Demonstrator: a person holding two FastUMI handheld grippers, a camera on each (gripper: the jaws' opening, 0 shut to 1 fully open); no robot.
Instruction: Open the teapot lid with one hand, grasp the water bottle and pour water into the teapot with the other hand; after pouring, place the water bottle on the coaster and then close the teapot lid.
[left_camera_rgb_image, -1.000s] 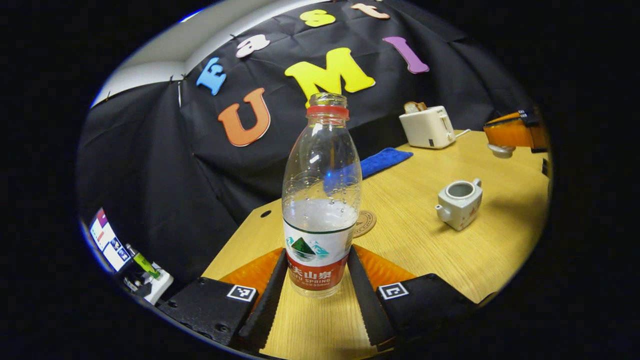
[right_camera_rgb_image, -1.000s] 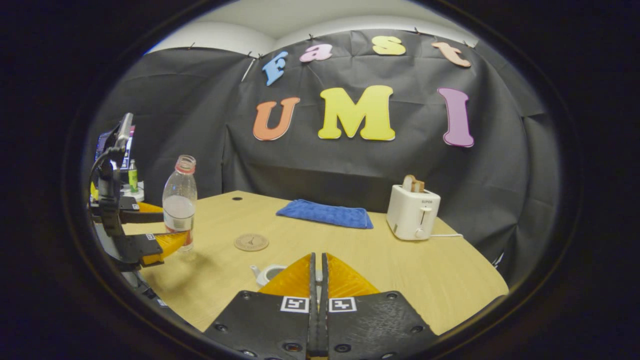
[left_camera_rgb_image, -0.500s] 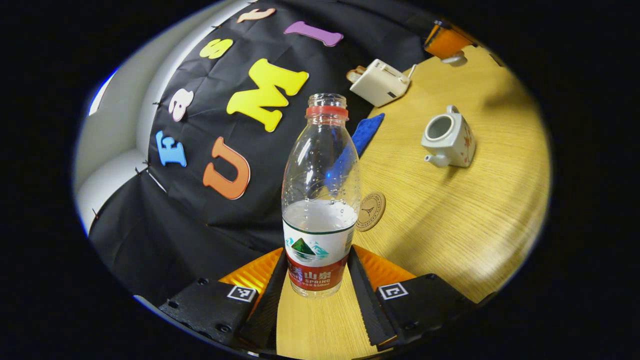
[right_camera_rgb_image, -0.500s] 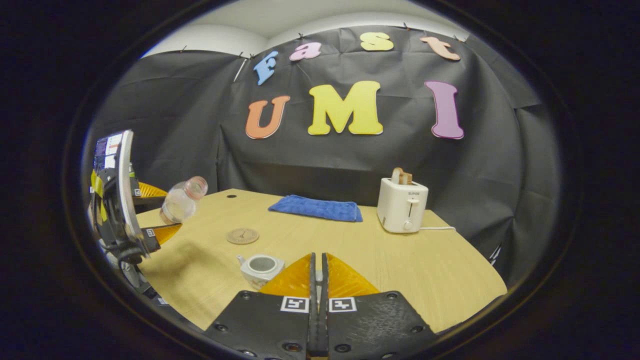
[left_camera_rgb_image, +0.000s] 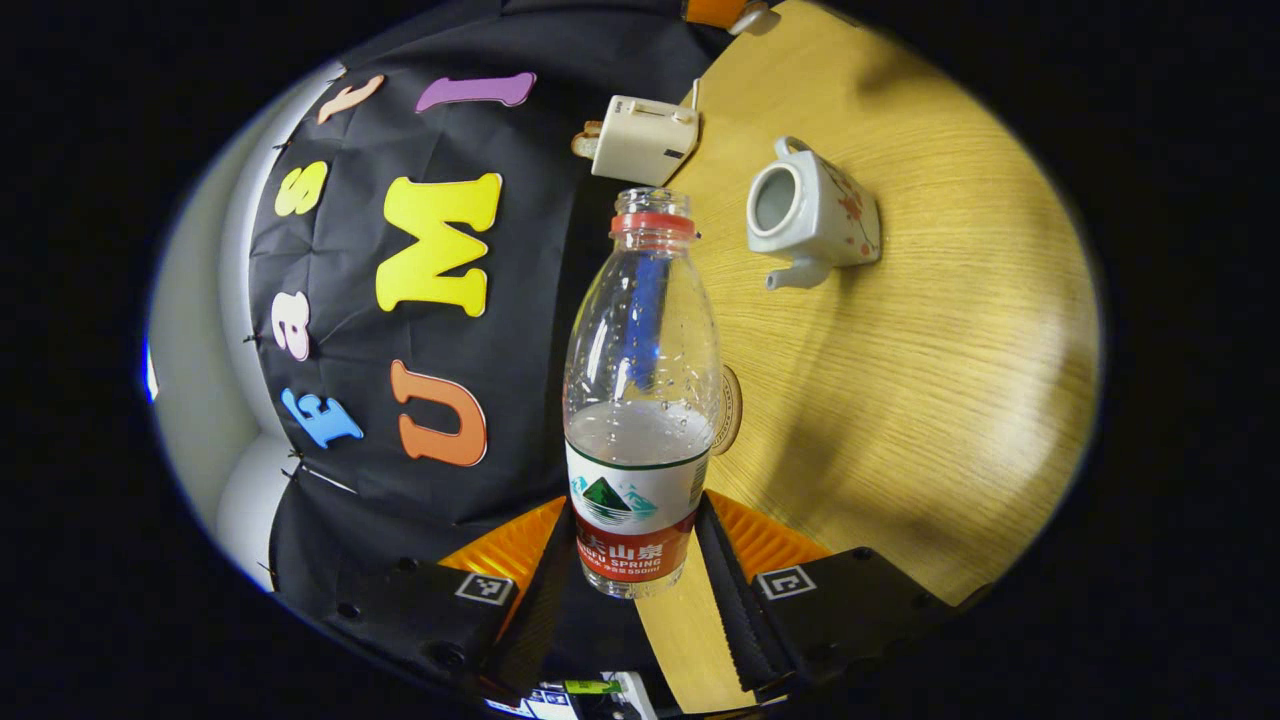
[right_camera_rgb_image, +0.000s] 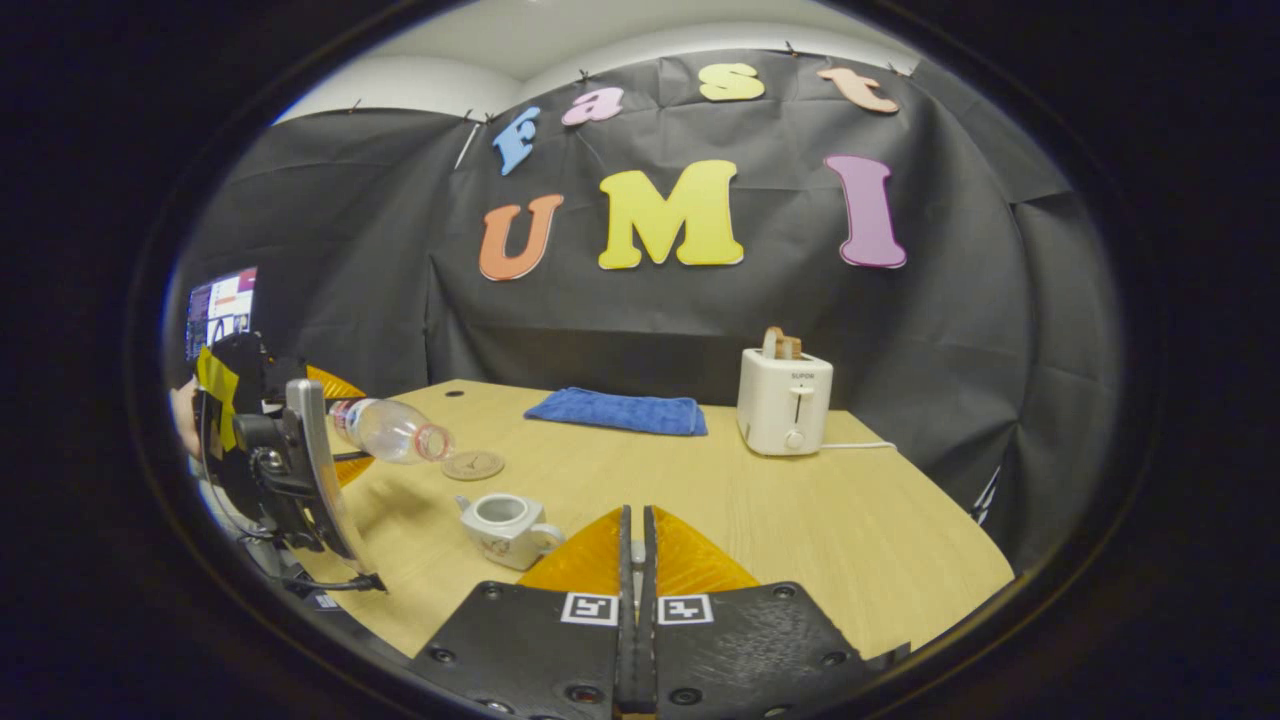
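Note:
My left gripper (left_camera_rgb_image: 640, 535) is shut on the labelled lower part of a clear water bottle (left_camera_rgb_image: 640, 400), uncapped and about a third full. In the right gripper view the bottle (right_camera_rgb_image: 390, 430) lies nearly level in the left gripper (right_camera_rgb_image: 352, 432), its mouth pointing right, up-left of the teapot. The white teapot (right_camera_rgb_image: 505, 525) (left_camera_rgb_image: 815, 215) stands on the table with its top open. A round coaster (right_camera_rgb_image: 473, 465) (left_camera_rgb_image: 730, 410) lies just beyond it. My right gripper (right_camera_rgb_image: 635, 525) is shut; in the left gripper view it (left_camera_rgb_image: 735, 10) holds the white lid (left_camera_rgb_image: 757, 17) above the table.
A white toaster (right_camera_rgb_image: 785, 400) with bread in it stands at the back of the wooden table (right_camera_rgb_image: 800, 520), with a folded blue cloth (right_camera_rgb_image: 615, 410) to its left. A lit screen (right_camera_rgb_image: 220, 305) sits off the table's left side.
The left gripper has rolled over, tipping the bottle from upright to nearly level, and carried it closer to the teapot. The right gripper stayed shut and drifted slightly.

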